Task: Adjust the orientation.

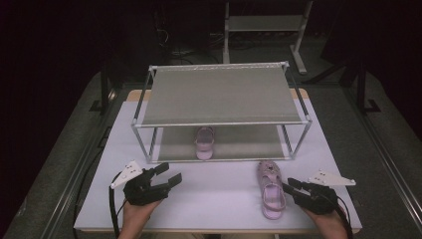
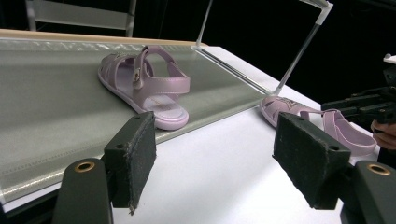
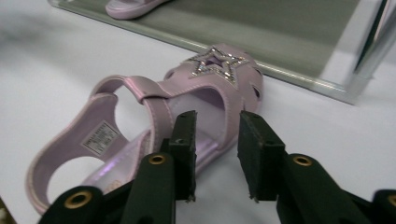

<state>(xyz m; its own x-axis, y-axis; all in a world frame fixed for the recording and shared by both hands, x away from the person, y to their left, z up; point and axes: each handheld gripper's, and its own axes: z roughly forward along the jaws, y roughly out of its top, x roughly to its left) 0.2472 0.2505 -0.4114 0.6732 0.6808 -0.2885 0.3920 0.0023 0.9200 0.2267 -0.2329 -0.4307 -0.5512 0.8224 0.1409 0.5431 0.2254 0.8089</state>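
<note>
One pink sandal [image 1: 271, 189] [image 3: 187, 98] with a glittery star on its toe lies on the white table, right of centre, toe toward the rack. My right gripper [image 1: 288, 185] [image 3: 217, 140] sits at that sandal's right side. Its jaws are a little apart over the sole's edge, and neither pad presses on the sandal. The matching sandal [image 1: 204, 142] [image 2: 144, 86] rests on the rack's lower shelf [image 1: 239, 142]. My left gripper [image 1: 169, 173] [image 2: 219, 154] hovers open at the front left, aimed at the shelf, with nothing between its pads.
A two-shelf metal rack [image 1: 219, 94] with grey fabric shelves stands mid-table; its thin posts frame the lower shelf. The white table top [image 1: 214, 204] has free room in front of the rack. A second rack [image 1: 263, 22] stands on the dark floor behind.
</note>
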